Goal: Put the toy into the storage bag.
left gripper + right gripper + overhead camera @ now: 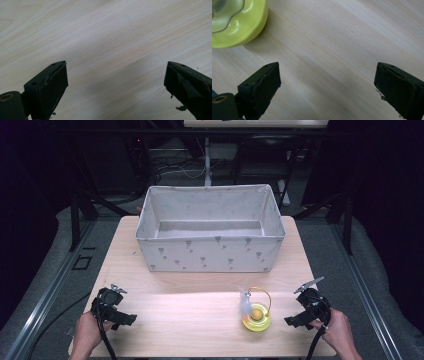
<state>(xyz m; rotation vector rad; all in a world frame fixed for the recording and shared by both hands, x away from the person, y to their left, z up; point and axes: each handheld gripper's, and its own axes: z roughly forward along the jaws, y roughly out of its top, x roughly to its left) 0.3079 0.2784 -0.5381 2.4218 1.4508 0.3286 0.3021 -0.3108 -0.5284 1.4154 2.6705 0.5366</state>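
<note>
Pale wood grain is seen across the table (200, 315), and near its front edge, toward the right corner, a yellow-green toy (256, 319) is set down, with an orange ball at its centre, a thin wire hoop above it and a white feather at its left. The right gripper (291, 321) is held just right of that toy, apart from it, jaws spread wide with nothing between them; in the right gripper view the toy's yellow-green rim is caught at the upper left. The left gripper (131, 319) is held near the front left corner, jaws likewise wide apart over bare wood. A grey fabric bin (210, 251) is stood at the far edge.
</note>
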